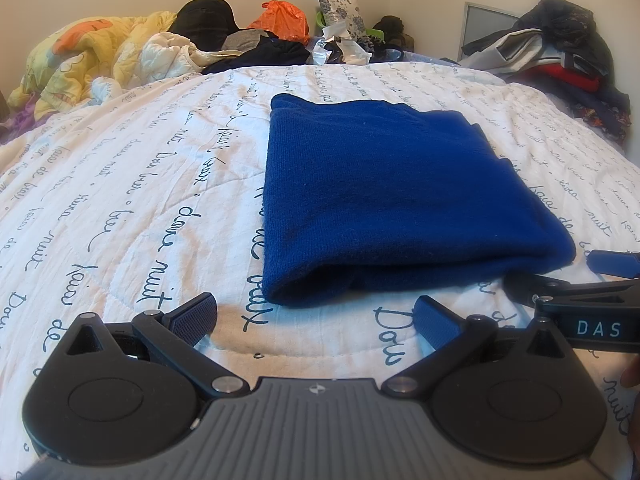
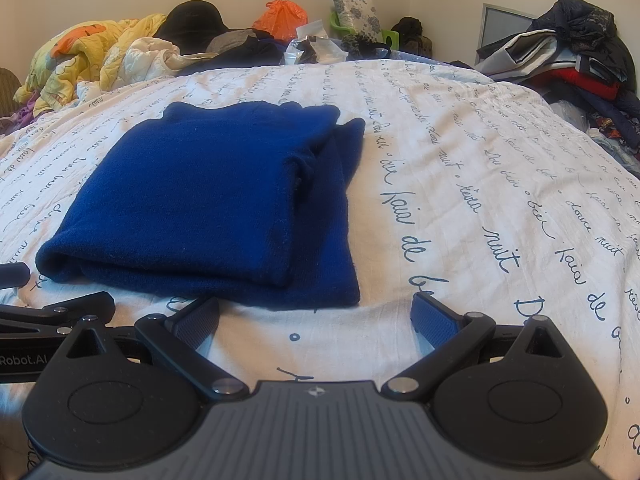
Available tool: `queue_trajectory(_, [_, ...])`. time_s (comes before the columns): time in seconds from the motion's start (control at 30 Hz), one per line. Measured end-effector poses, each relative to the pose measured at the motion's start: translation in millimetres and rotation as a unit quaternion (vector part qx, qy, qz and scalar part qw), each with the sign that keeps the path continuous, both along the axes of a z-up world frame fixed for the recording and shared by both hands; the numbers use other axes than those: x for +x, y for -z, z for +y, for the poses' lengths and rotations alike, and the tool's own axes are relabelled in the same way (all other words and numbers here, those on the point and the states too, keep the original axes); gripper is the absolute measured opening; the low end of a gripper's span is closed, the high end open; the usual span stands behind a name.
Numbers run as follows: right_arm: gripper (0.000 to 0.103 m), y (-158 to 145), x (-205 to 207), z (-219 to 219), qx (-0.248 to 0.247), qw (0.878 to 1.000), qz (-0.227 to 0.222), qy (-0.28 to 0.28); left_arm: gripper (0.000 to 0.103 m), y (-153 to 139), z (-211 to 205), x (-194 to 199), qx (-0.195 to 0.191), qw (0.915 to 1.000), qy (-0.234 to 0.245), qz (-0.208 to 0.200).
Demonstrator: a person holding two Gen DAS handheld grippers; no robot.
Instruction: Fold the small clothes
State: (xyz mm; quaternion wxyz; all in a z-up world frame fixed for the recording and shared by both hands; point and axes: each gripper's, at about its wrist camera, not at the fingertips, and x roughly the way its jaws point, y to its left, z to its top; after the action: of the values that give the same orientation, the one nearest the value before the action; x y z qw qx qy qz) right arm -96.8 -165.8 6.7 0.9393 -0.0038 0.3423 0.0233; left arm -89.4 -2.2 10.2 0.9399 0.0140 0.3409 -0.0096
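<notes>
A dark blue knit garment (image 1: 392,196) lies folded into a thick rectangle on the white bedspread; in the right wrist view (image 2: 216,200) a second layer sticks out along its right side. My left gripper (image 1: 316,312) is open and empty, just in front of the fold's near edge. My right gripper (image 2: 316,312) is open and empty, just in front of the garment's near right corner. The right gripper's fingers (image 1: 560,284) show at the right edge of the left wrist view, beside the garment's near right corner.
The white bedspread with dark script (image 1: 140,200) covers the bed. A yellow quilt (image 1: 80,56), dark clothes and an orange bag (image 1: 284,16) are piled at the far side. Another clothes heap (image 1: 568,56) stands at the far right.
</notes>
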Motion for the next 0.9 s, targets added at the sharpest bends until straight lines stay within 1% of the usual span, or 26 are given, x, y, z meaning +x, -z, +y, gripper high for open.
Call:
queue_trajectory(0.27, [0.103,0.0,-0.1,-0.1,0.000,1.000,0.000,0.000,0.103,-0.4,1.3,-0.6,0.001,1.0000,-0.003,0.000])
queue_trajectory(0.63, [0.103,0.1,0.0,-0.3,0.000,1.000,0.000,0.000,0.103,-2.3,-5.2,-1.9,0.001,0.9996,-0.026,0.009])
queue_trajectory(0.8, [0.103,-0.2,-0.2,-0.5,0.001,1.000,0.000,0.002,0.103,-4.2,-8.3,-1.5,-0.003,0.9988,-0.046,0.019])
queue_trajectory(0.9, [0.103,-1.0,-0.7,0.0,0.001,1.000,0.000,0.002,0.103,-4.7,-8.0,-1.8,-0.004,0.9987,-0.047,0.020])
